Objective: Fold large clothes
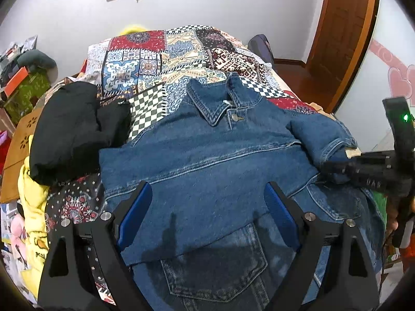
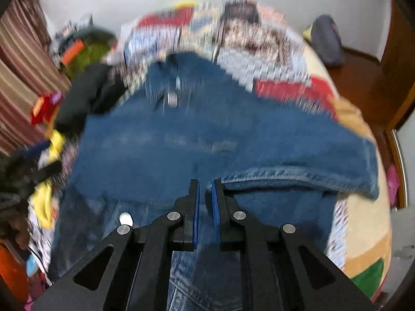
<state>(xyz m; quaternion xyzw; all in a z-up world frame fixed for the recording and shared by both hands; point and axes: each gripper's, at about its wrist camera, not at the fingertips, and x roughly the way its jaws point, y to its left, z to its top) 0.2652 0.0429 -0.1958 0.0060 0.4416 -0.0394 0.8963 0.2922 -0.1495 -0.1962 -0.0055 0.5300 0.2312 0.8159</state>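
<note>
A blue denim jacket (image 1: 207, 155) lies collar-away on the patchwork bedspread (image 1: 145, 67), over a pair of jeans (image 1: 215, 272). My left gripper (image 1: 207, 185) hovers open above the jacket's lower front, nothing between its blue pads. At the right edge of the left wrist view my right gripper (image 1: 334, 167) grips the jacket's right sleeve (image 1: 319, 134) at the cuff. The blurred right wrist view shows my right gripper (image 2: 205, 182) shut on the sleeve's hem (image 2: 285, 176), with the sleeve drawn across the jacket (image 2: 168, 142).
A black garment (image 1: 77, 124) is heaped at the jacket's left, with yellow fabric (image 1: 33, 202) below it. Clutter and boxes (image 1: 23, 85) stand at the left wall. A wooden door (image 1: 345, 31) and floor lie to the right of the bed.
</note>
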